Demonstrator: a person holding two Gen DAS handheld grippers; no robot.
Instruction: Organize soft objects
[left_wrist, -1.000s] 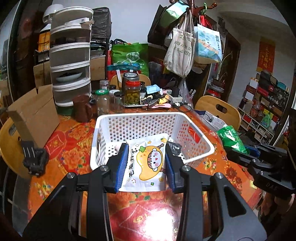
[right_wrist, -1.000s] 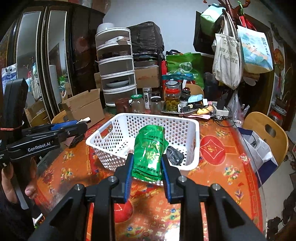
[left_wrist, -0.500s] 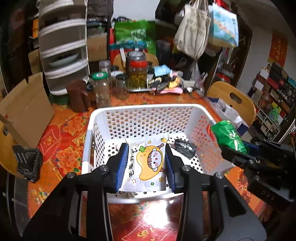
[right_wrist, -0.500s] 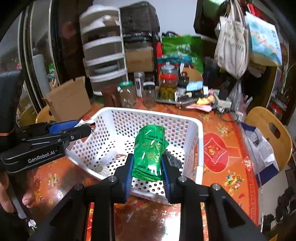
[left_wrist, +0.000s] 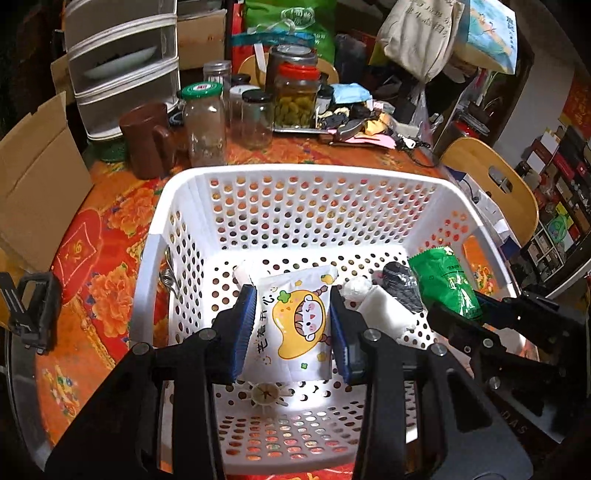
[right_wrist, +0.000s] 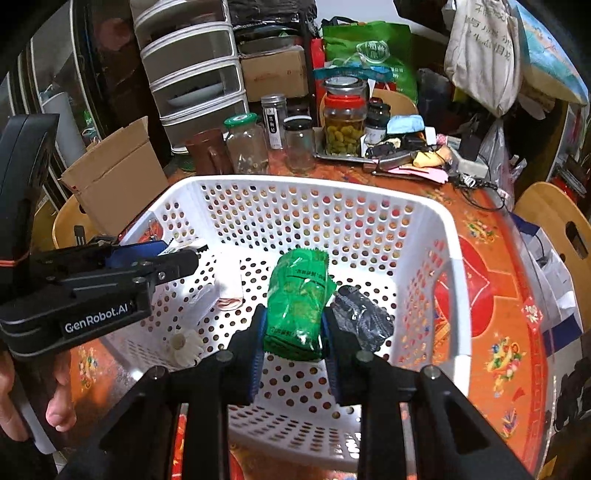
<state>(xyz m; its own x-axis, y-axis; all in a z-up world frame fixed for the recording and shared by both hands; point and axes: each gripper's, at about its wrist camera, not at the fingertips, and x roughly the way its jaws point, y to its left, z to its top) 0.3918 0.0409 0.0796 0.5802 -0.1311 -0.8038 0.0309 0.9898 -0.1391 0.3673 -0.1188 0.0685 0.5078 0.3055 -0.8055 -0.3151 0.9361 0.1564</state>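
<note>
Pouches (left_wrist: 295, 325) over white basket (left_wrist: 303, 173)

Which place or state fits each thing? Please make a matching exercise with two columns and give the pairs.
Things:
1. white mango pouch
2. green packet
3. brown mug
4. black bundle

Places:
A. on the table behind the white basket
B. in the right tool
C. lying on the basket floor
D. in the left tool

Pairs: 1-D, 2-B, 3-A, 4-C
</note>
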